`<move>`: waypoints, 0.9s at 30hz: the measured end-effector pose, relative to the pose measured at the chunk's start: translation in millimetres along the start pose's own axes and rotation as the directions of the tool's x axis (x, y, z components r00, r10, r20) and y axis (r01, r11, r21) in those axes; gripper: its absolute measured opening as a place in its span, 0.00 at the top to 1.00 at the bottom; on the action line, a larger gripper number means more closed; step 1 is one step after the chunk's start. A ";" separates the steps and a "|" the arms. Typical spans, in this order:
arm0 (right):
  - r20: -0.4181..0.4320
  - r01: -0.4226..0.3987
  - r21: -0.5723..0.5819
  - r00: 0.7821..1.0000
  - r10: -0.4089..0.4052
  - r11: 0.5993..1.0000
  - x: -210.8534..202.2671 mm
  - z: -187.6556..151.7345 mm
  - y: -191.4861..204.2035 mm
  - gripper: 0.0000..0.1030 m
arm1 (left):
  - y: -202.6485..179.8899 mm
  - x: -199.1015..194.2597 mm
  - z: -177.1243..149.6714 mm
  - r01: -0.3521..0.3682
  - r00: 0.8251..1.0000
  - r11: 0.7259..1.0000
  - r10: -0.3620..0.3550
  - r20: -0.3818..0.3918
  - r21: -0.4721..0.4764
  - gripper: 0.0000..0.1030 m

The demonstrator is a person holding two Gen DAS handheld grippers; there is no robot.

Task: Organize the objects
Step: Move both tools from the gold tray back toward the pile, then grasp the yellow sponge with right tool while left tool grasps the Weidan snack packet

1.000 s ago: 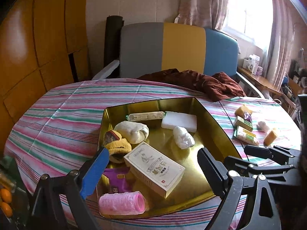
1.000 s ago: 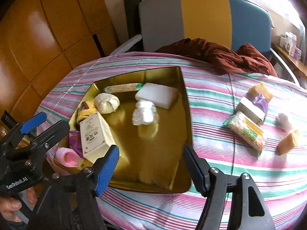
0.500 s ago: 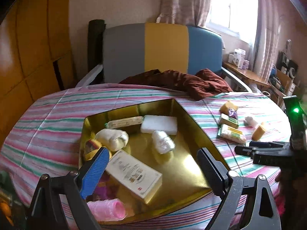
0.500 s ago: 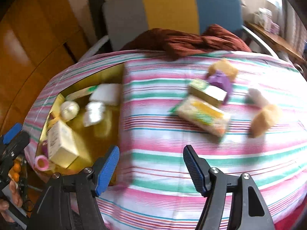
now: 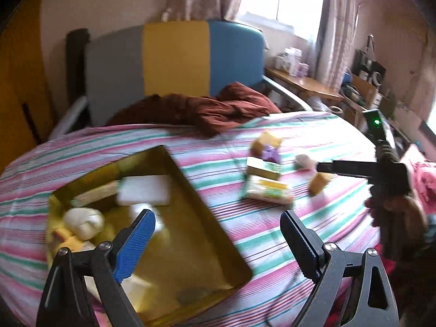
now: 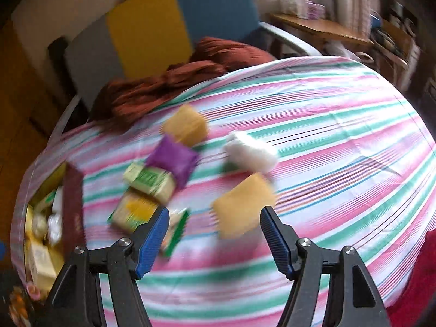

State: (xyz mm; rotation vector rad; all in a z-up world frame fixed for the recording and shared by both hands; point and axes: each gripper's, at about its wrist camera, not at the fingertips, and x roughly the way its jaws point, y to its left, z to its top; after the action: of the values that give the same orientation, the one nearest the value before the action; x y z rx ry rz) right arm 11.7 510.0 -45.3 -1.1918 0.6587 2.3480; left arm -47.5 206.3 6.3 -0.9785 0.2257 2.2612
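Observation:
A gold tray (image 5: 207,212) on the striped tablecloth holds a white block (image 5: 144,190), a pale sock ball (image 5: 84,219) and other small items. My left gripper (image 5: 218,234) hangs open over the tray's right edge, nothing between its fingers. To the tray's right lie loose items: a tan sponge (image 6: 242,204), a white bundle (image 6: 250,150), a purple pouch (image 6: 174,158), a green-and-white box (image 6: 150,182), a yellow-green packet (image 6: 133,212) and a second tan block (image 6: 185,125). My right gripper (image 6: 214,234) stands open just in front of the tan sponge. It also shows in the left wrist view (image 5: 340,167).
A brown cloth (image 5: 196,109) lies at the table's far edge before a grey, yellow and blue chair (image 5: 174,57). A wooden shelf (image 5: 305,81) with boxes stands by the window. Orange wooden panels fill the left. A hand (image 5: 392,207) holds the right tool.
Both grippers swung to the right. The left one went from over the tray's middle to its right edge. The right one left the tray and now faces the loose items, with the tan sponge near.

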 end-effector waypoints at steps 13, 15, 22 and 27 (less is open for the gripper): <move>0.035 -0.094 0.114 0.995 0.090 0.989 0.6 7.6 -27.8 0.32 | -57.4 133.7 42.9 0.110 0.923 0.968 -0.184 -0.339 -0.227 0.11; 0.041 -0.101 0.107 0.994 0.097 0.989 -0.5 8.9 -27.1 0.31 | -61.9 151.0 44.6 0.056 0.918 0.971 -0.142 -0.370 -0.233 0.12; 0.057 -0.130 0.088 0.990 0.126 0.988 -5.8 9.8 -23.3 0.31 | -56.4 195.6 47.0 -0.084 0.891 0.938 -0.080 -0.447 -0.335 0.11; 0.057 -0.149 0.093 0.988 0.144 0.985 -6.5 9.7 -24.4 0.31 | -59.4 220.6 41.6 -0.157 0.873 0.931 -0.025 -0.487 -0.330 0.11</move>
State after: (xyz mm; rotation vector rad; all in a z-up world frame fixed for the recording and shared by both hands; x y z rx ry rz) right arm 22.8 534.2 -40.3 -1.0720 0.8589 2.4262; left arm -146.2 379.1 -113.5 -1.7612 0.0533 2.1193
